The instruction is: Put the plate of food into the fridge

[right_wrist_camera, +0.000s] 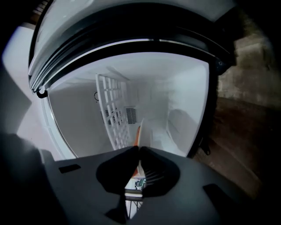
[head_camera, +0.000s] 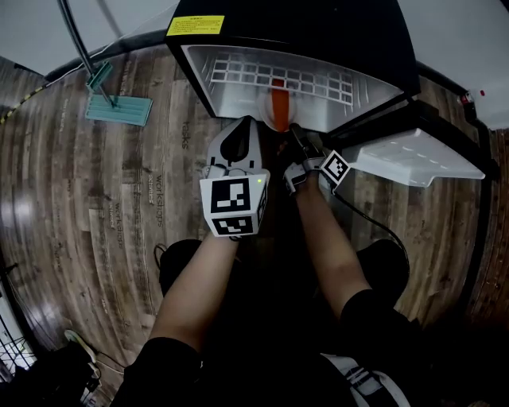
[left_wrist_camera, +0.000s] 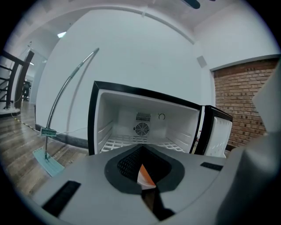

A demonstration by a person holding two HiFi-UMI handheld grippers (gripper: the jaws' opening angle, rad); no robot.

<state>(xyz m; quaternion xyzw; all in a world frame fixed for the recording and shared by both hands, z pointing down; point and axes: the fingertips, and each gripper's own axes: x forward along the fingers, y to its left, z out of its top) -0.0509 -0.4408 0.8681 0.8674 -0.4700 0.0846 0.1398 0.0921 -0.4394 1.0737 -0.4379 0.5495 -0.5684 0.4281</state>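
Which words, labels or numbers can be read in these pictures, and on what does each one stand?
"talks": printed sideways on the wooden floor, left of the fridge.
"workshops": also on the floor, nearer the person; it reads so, though faintly.
Other floor words beside it: too faint to read.
Yellow label on the fridge top: print too small to read.
Green tag on the mop handle: too small to read.

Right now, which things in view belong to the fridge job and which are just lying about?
Job: plate, edge-on, gripped by left gripper and right gripper; open fridge; its wire shelf.
Lying about: teal flat mop on the floor; dark bundle, too dim to name.
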